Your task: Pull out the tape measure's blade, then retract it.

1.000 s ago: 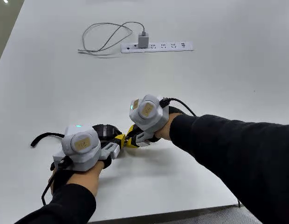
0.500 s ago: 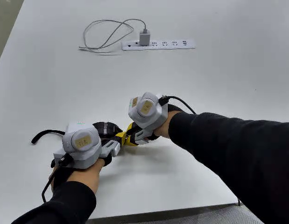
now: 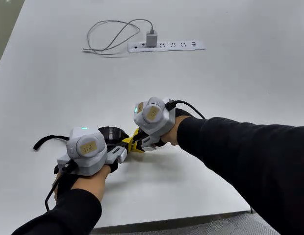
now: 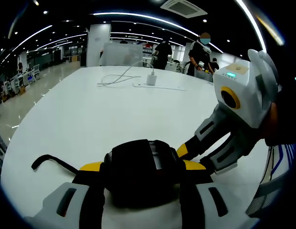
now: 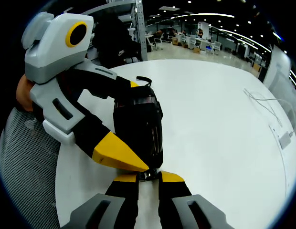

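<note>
— black tape measure [image 3: 111, 135] in the head view: where does it sit?
— on the white table [image 3: 215, 88], toward the near edge, clamped in the left gripper [image 3: 121, 148]. the right gripper [image 3: 138, 145] meets it from the person's right, tips touching the case's front.
— left gripper view?
— the case is wedged between its own yellow-tipped jaws, with the strap [image 4: 43, 158] trailing off to the left. the right gripper reaches in from the right.
— and the right gripper view?
— its jaws are pinched together on the blade tip [image 5: 149, 175], right at the case's mouth. no blade drawn out yet, i'd judge.
— so which way does the pull go?
— the case lies dead ahead of the right gripper, with the blade's axis along its jaws. i'd draw straight back, toward the person's right, while the left anchors the case.
</note>
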The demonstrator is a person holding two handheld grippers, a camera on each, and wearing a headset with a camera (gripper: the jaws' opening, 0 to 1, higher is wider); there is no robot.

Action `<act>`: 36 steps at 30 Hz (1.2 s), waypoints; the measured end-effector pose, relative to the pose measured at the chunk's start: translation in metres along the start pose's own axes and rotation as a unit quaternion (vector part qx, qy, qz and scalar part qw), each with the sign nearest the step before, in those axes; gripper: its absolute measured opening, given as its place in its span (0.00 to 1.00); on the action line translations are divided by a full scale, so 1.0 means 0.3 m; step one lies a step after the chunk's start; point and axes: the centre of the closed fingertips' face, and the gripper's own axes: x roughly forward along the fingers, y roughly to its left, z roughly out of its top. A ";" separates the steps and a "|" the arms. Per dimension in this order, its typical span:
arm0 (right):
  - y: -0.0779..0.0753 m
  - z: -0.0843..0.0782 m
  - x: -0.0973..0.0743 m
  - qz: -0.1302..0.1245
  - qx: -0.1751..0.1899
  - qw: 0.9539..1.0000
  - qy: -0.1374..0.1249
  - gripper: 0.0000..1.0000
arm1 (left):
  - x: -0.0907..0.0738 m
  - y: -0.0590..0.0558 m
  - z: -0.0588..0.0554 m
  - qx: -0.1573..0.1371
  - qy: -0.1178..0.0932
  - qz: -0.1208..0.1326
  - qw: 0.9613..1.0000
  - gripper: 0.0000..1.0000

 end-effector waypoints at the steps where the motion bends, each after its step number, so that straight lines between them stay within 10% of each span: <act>1: -0.001 0.000 -0.001 0.000 0.005 1.000 0.000 0.12 | 0.000 0.000 0.003 0.007 -0.002 -0.002 1.000 0.60; 4: -0.001 -0.001 -0.003 0.001 0.011 1.000 0.000 0.13 | -0.004 -0.003 0.023 0.048 -0.008 0.000 0.999 0.59; 15: -0.018 -0.017 -0.043 -0.007 0.020 1.000 0.001 0.18 | -0.018 0.001 0.041 0.027 -0.008 -0.003 1.000 0.59; 28: -0.003 0.009 -0.162 -0.032 0.006 0.999 -0.031 0.24 | -0.068 0.041 0.074 -0.019 0.000 -0.041 0.999 0.94; 36: 0.010 -0.027 -0.258 -0.049 0.025 0.997 -0.058 0.28 | -0.135 0.016 0.101 0.029 -0.006 -0.087 0.996 0.99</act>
